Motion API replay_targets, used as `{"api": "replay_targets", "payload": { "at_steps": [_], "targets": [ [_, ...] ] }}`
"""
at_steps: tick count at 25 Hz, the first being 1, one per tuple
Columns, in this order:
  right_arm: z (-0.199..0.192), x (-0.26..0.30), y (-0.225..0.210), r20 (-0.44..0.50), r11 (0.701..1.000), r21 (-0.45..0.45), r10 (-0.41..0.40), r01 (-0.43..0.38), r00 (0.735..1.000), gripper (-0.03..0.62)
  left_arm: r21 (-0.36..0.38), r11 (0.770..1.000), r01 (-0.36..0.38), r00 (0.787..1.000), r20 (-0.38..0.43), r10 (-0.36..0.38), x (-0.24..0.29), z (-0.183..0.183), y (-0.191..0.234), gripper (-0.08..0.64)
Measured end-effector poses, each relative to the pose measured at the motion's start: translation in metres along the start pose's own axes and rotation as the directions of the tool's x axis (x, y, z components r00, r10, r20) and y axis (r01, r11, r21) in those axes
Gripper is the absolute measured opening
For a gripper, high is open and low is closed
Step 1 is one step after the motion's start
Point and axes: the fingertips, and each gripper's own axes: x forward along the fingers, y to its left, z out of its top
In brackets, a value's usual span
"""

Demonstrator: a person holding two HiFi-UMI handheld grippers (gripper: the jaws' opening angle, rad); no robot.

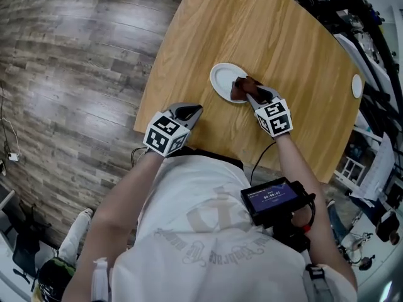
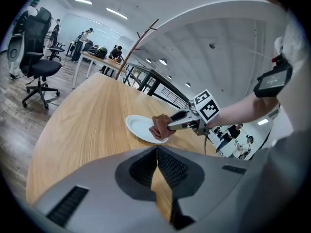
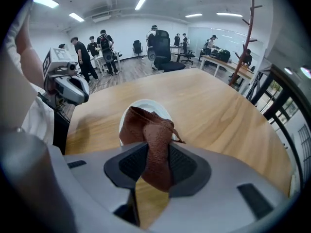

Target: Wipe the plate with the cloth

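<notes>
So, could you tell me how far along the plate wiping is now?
Done: the cloth is picked up and clamped in the right gripper. In hand: it rests on the near edge of the plate. Left: the rest of the plate; how much is already wiped can't be told. The left gripper sits shut and empty nearby.

Rough-textured cloth [image 3: 155, 144], smooth plate [image 1: 221, 79]; wood-grain table [image 1: 264, 36]
</notes>
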Motion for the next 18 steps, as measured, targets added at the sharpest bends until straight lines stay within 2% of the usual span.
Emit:
{"api": "replay_targets", "payload": {
  "at_steps": [3, 6, 15, 18],
  "targets": [
    [-0.026, -0.016, -0.003, -0.020, 1.000, 0.016, -0.011, 0.011, 1.000, 0.130, 0.006, 1.000, 0.016, 1.000, -0.016, -0.015, 0.004, -0.003, -0.007, 0.012],
    [-0.028, -0.017, -0.004, -0.012, 1.000, 0.012, -0.012, 0.012, 1.000, 0.130, 0.010, 1.000, 0.026, 0.999, -0.028, -0.025, 0.006, -0.005, -0.012, 0.012],
    [0.052, 0.031, 0.020, 0.022, 0.985, -0.158, 0.079, -0.075, 0.997, 0.130, -0.037, 0.999, -0.017, 1.000, 0.005, 0.018, -0.011, -0.003, 0.002, 0.012],
    [0.080, 0.047, 0.028, 0.040, 0.981, -0.165, 0.111, -0.103, 0.993, 0.130, -0.055, 0.998, -0.036, 0.999, 0.024, 0.037, -0.019, -0.002, 0.010, 0.012]
  ]
}}
